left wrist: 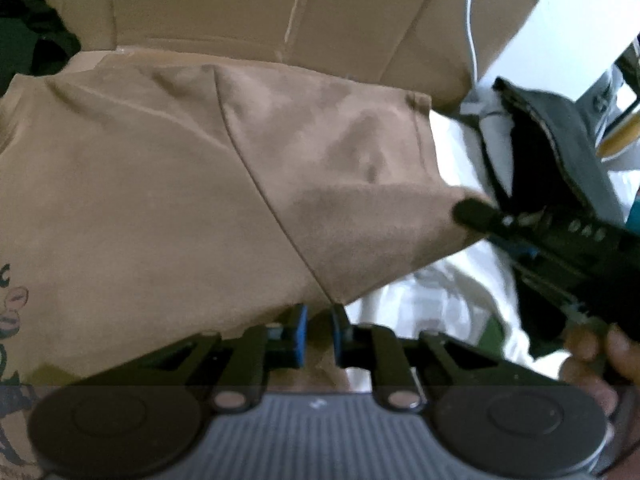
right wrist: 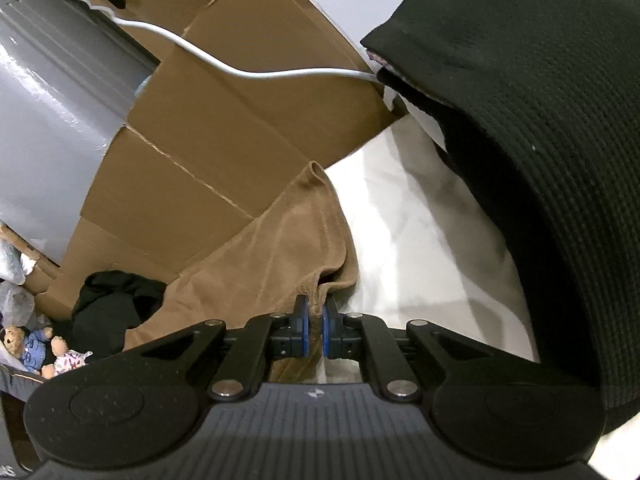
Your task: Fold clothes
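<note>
Both grippers pinch a tan T-shirt (left wrist: 168,184) spread over a white sheet (right wrist: 404,232). The left gripper (left wrist: 319,334) has its jaws nearly together on the shirt's near edge, the body of the cloth reaching away ahead of them. The right gripper (right wrist: 316,330), jaws pressed tight, holds a gathered fold of the sleeve, with flattened cardboard (right wrist: 224,132) beyond. To fold cleanly, the two grips would likely need to lift together, keep the cloth taut between them and carry the sleeve inward without dragging.
</note>
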